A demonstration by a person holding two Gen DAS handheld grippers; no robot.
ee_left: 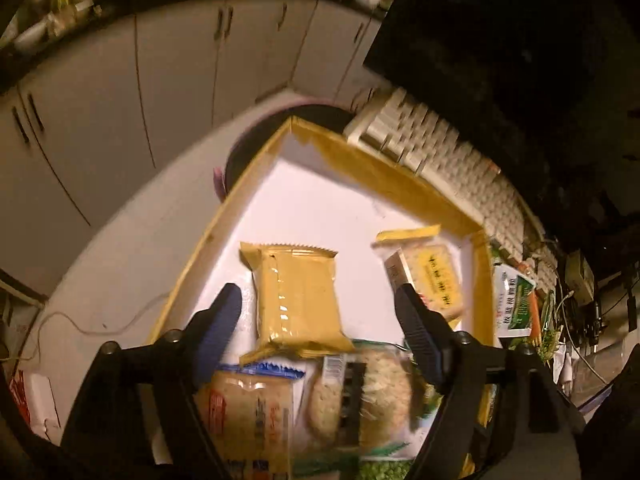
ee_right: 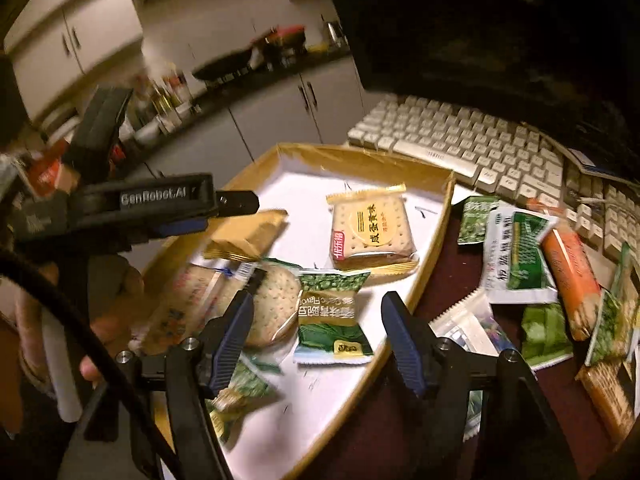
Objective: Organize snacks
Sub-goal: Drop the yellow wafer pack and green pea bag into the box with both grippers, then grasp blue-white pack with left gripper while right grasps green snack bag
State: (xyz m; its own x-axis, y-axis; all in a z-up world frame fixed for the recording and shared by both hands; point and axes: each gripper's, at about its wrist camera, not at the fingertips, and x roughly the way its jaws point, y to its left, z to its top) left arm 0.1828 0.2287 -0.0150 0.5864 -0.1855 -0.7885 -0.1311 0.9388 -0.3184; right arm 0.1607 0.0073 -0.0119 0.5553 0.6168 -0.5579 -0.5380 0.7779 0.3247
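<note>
**Snack sorting — tray partly filled**

Dim kitchen cabinets are standing behind a dark surface point(ee_right: 460, 312) that is carrying a white keyboard point(ee_right: 480, 148) and a shallow cardboard tray point(ee_right: 400, 164).

Lying in the tray: a plain yellow packet point(ee_left: 296, 300), a square cracker pack point(ee_right: 372, 232), a round biscuit pack point(ee_right: 272, 308), a green pea packet point(ee_right: 332, 320), a pale cracker pack point(ee_left: 248, 412) and another green packet point(ee_right: 240, 392) near the front edge.

Waiting outside, just right of the tray: a heap of loose snacks point(ee_right: 532, 272) — green sachets, an orange bar, a clear bag.

Left tool point(ee_left: 316, 312) is hovering released over the yellow packet, gripping nothing. Right tool point(ee_right: 320, 328) is hanging released above the pea packet, likewise empty.

Judged progress: roughly half done, with the outside heap remaining.
</note>
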